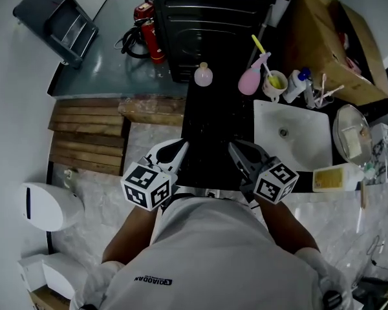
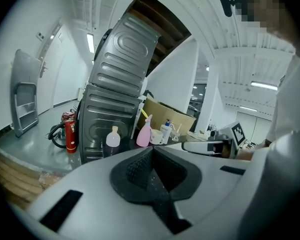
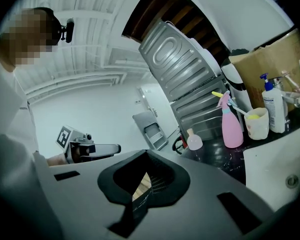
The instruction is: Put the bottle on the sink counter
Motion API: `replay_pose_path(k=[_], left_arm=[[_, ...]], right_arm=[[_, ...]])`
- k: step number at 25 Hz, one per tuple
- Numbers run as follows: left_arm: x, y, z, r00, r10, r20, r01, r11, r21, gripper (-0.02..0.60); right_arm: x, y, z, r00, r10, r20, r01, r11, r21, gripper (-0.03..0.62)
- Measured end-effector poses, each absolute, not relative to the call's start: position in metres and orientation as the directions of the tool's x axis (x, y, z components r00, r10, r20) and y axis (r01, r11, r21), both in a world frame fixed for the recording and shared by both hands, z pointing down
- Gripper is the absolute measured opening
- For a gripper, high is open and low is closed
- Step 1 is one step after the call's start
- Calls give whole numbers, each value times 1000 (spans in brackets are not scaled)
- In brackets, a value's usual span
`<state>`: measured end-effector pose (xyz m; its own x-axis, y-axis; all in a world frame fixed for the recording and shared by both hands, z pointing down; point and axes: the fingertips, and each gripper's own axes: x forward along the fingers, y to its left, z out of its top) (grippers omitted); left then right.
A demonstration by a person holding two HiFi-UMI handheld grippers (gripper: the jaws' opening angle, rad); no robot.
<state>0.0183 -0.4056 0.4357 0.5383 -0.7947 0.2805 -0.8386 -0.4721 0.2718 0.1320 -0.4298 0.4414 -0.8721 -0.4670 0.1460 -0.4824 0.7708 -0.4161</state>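
Note:
A small round pale-pink bottle (image 1: 203,75) with a cream cap stands at the far end of the black sink counter (image 1: 210,124), in front of a dark metal appliance. It also shows in the left gripper view as the bottle (image 2: 113,138) and in the right gripper view as the bottle (image 3: 194,141). My left gripper (image 1: 180,146) and right gripper (image 1: 235,148) hover side by side over the counter's near edge, well short of the bottle. Both point toward it. The left gripper (image 2: 151,156) has its jaws together and empty. The right gripper (image 3: 149,170) is shut on nothing.
A pink spray bottle (image 1: 251,79), a cup with a toothbrush (image 1: 275,84) and a pump bottle (image 1: 297,82) stand right of the small bottle. The white sink (image 1: 265,112) lies at the right, a cardboard box (image 1: 330,44) behind it. Wooden pallets (image 1: 90,131), a fire extinguisher (image 1: 155,41) and a toilet (image 1: 48,205) are at the left.

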Motion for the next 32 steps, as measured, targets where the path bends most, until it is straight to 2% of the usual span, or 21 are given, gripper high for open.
replay_pose_path(k=[14,32], left_arm=[[-31,-300,435,605,-746,280,-794,-536,286,14],[-58,-191,442,644,-717,266,-763,-576,294,15]], right_arm=[[96,-331,439,-789,-596,151,-589,662,-463,40],[80,-201,449,-741,-646,185,-648,615,-449,40]])
